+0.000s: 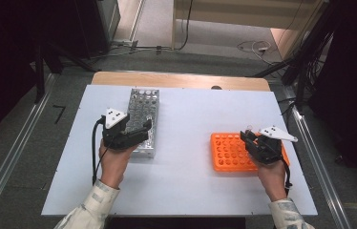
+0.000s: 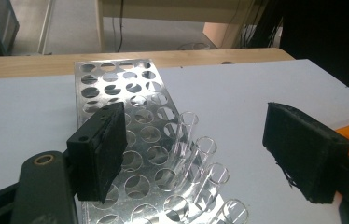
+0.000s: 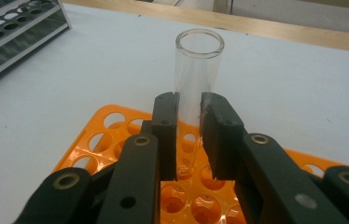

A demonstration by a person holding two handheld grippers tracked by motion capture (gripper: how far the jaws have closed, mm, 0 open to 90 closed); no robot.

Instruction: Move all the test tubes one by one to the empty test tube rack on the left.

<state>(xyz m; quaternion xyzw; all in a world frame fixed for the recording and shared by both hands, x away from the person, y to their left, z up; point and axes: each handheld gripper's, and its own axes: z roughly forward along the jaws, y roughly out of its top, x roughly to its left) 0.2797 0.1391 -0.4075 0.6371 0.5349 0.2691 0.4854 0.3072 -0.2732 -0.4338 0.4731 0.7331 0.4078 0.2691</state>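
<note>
Left gripper (image 1: 141, 128) sits w/ jaws spread wide over the near end of the metal rack (image 1: 143, 119), nothing between them. Under it is the white table (image 1: 191, 186), biggest thing around. That rack lies on the left side, w/ a row of 4 clear tubes (image 2: 200, 163) standing in its holes, right between the open jaws in the left gripper view. Orange rack (image 1: 229, 152) is on the right side. Right gripper (image 3: 189, 135) is clamped narrow on 1 glass tube (image 3: 197, 70), upright, bottom end at a hole of the orange rack.
</note>
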